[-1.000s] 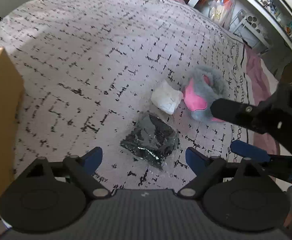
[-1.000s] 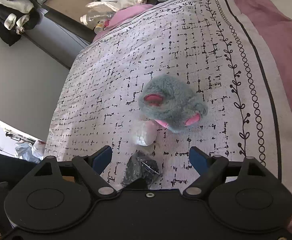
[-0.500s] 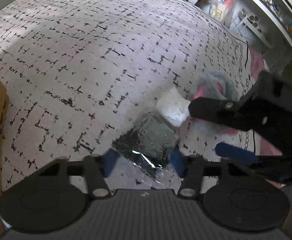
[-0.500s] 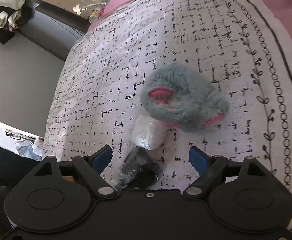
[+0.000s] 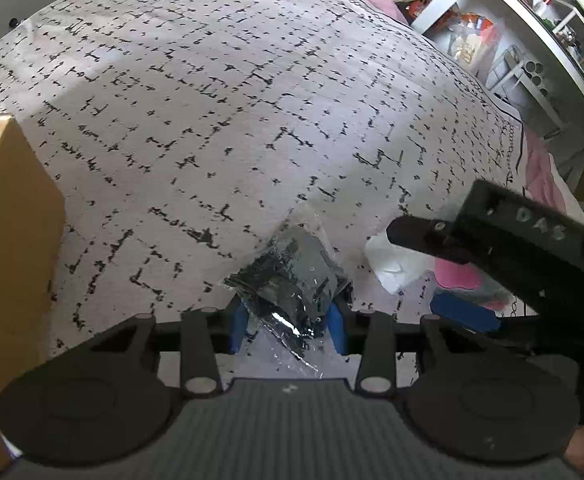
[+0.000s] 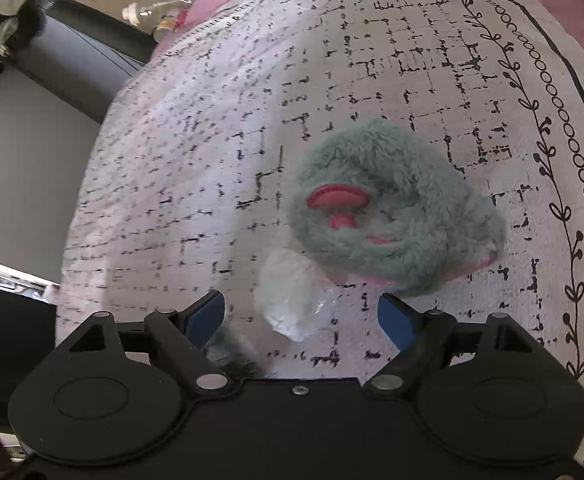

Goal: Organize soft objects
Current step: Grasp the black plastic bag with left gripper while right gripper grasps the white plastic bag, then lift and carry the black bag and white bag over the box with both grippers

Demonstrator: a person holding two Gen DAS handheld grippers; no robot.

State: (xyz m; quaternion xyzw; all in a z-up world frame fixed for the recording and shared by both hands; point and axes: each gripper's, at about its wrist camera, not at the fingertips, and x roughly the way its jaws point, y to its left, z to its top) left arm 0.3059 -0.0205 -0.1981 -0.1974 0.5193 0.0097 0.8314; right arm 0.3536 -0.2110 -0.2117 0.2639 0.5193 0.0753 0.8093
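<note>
At the near edge of the left wrist view, left tool (image 5: 287,322) has its blue fingers pressed against both sides of the black item in a clear plastic bag (image 5: 292,280). Looks clamped on it, bag corner crumpled between the pads and trailing back toward the camera. Likely the grab before a carry to the cardboard box (image 5: 9,248) on the left, which reads as the drop target, though that's a guess. Tool comes in low and shallow, nearly flat to the bedspread (image 5: 227,112).

Just past it, right tool (image 6: 302,316) is wide open and empty, fingers on either side of the white bagged bundle (image 6: 292,294); no contact that I can see. It's angled down at the bed, lined up for that bundle. In the left view its body crosses in from the right, so the two tools work close together.

Beyond, the grey-and-pink plush toy (image 6: 392,208) lies on the bedspread touching the white bundle, ungripped. Cluttered shelving (image 5: 532,60) at the far right.
</note>
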